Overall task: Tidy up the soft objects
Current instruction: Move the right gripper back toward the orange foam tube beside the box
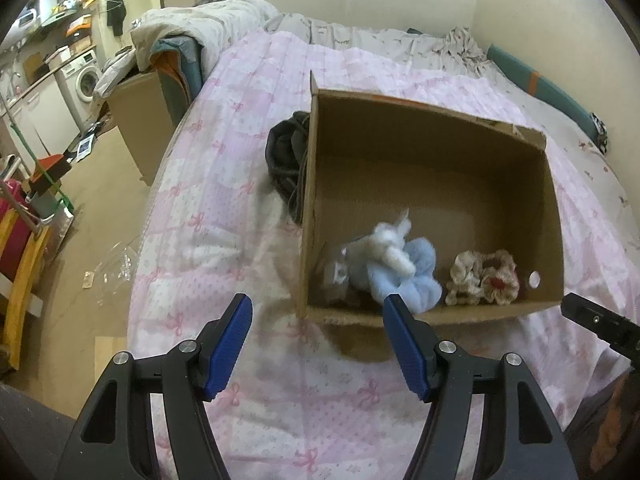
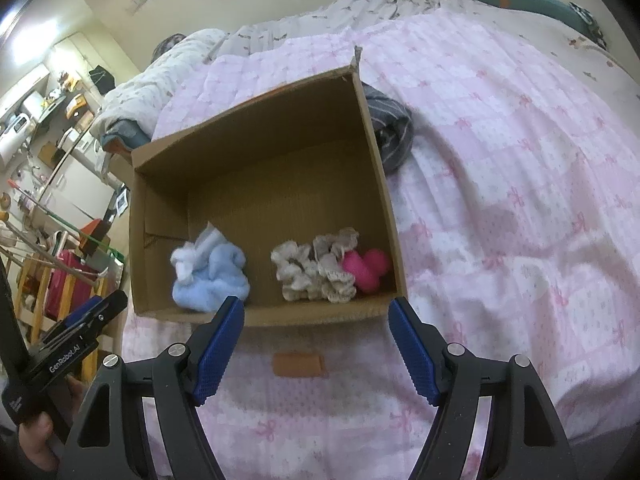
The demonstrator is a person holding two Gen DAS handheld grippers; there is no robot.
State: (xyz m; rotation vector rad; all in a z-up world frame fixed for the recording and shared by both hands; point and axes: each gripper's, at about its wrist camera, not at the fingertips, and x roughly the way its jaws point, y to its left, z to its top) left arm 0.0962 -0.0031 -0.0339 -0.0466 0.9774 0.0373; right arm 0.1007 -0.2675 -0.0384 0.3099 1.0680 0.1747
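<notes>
A brown cardboard box (image 1: 432, 148) sits open on a bed covered with a pink quilt (image 1: 224, 216) printed with little bows. Along the near wall inside the box lie the soft things: a fluffy blue and white bundle (image 2: 210, 270) toward the left side, a beige crocheted piece (image 2: 316, 266) next to it, and a bright pink soft item (image 2: 368, 266) tucked into the right corner, touching the beige one. In the left wrist view a small greyish object sits in the near left corner beside the blue bundle, too blurred to make out. A dark striped cloth (image 2: 390, 134) is bunched on the quilt against the outside of the box. The left gripper (image 1: 318, 322) hangs over the quilt just before the box's near edge, its blue pads spread apart with nothing between them. The right gripper (image 2: 316, 324) is likewise spread wide and empty, poised at the near rim. A small orange-brown patch (image 2: 297, 365) lies on the quilt between the right gripper's fingers. A hand (image 2: 38, 436) grips the left tool's handle at the lower left of the right wrist view.
</notes>
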